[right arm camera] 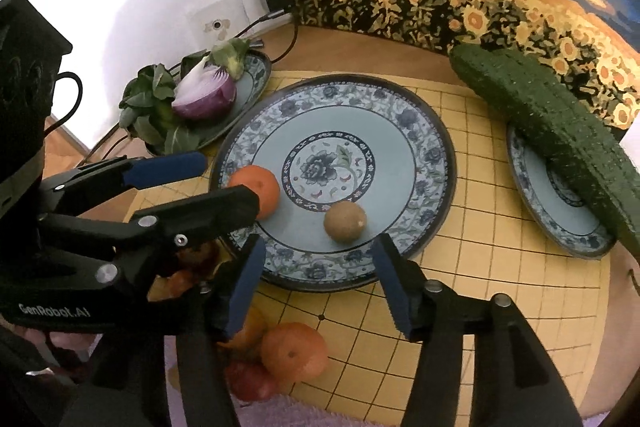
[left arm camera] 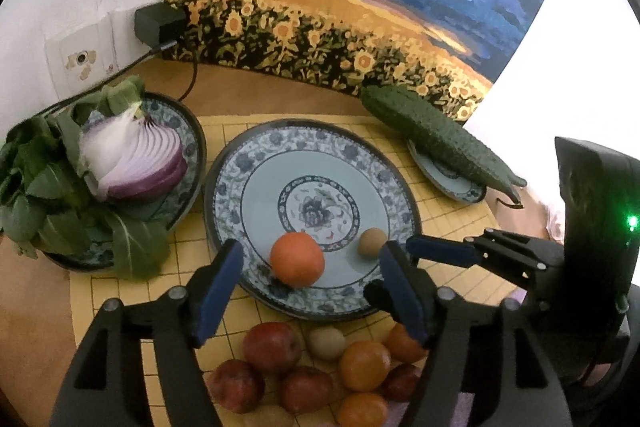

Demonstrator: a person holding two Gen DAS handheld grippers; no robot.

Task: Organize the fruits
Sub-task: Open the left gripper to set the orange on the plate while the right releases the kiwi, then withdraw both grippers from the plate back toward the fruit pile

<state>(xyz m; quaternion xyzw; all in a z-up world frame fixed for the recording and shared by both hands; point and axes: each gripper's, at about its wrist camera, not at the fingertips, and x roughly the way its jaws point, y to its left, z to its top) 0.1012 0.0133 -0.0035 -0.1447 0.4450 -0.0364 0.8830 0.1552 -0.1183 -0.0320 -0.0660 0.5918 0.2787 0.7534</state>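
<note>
Fruit: orange (left arm camera: pixel 297 259) and kiwi (right arm camera: pixel 345 221) lie on the centre plate (left arm camera: pixel 312 147). Both tongs, left (left arm camera: pixel 310 291) and right (right arm camera: pixel 320 287), gape empty; lift clear before fetching from the lower-frame pile (left arm camera: pixel 312 371).

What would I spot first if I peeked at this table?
The big blue plate in the middle, with an orange and a little brown fruit on it. Behind stands a bright sunflower painting, and a long bumpy cucumber lies across the small plate on the right.
</note>
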